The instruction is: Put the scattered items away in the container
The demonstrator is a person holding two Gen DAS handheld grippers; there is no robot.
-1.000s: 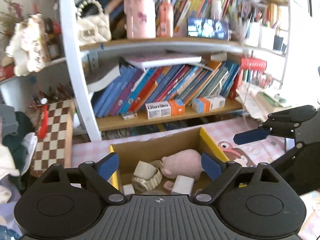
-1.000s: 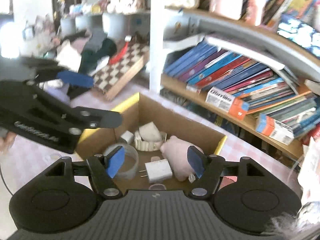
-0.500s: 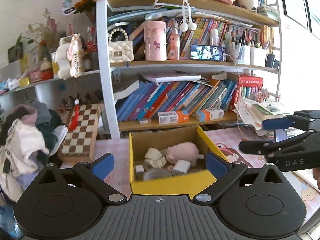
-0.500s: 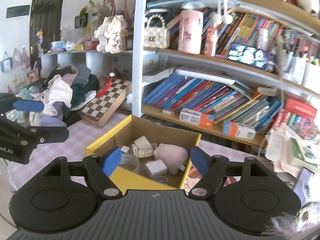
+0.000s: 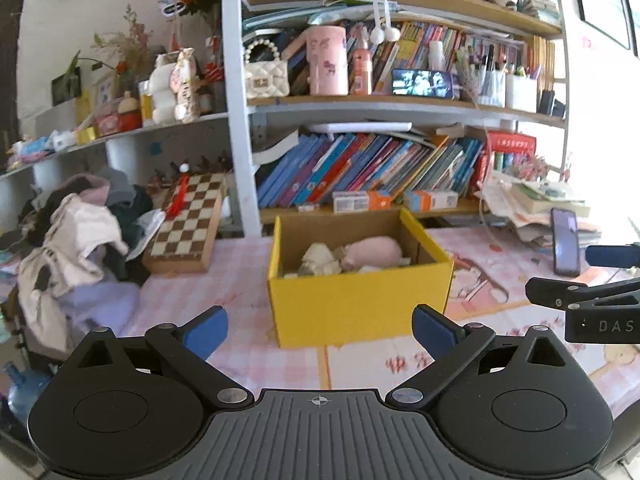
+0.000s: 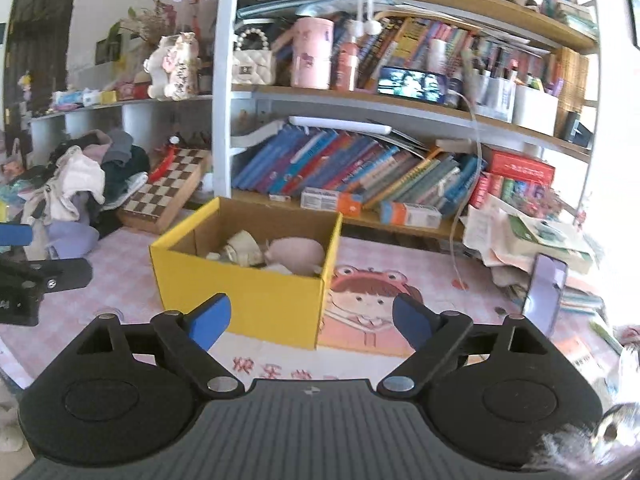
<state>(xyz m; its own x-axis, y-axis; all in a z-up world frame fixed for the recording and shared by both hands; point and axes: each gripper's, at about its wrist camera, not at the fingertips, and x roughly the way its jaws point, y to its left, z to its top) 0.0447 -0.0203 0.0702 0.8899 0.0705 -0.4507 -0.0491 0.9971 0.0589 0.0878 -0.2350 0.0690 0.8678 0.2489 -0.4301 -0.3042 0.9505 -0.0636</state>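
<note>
A yellow cardboard box (image 5: 360, 304) stands on the pink table, also in the right wrist view (image 6: 244, 300). Inside lie a pink plush toy (image 5: 374, 252) and cream-coloured items (image 5: 320, 260); the rest of its contents are hidden by the front wall. My left gripper (image 5: 318, 330) is open and empty, in front of the box and apart from it. My right gripper (image 6: 310, 322) is open and empty, in front of the box's right corner. Each gripper shows at the edge of the other's view.
A bookshelf (image 5: 360, 168) full of books stands behind the box. A chessboard (image 5: 188, 224) and a heap of clothes (image 5: 76, 240) lie to the left. A phone (image 5: 564, 246) leans on a paper stack (image 6: 536, 236) at right.
Both grippers have pulled back and away from above the box, which now sits farther off. Both stay open and empty.
</note>
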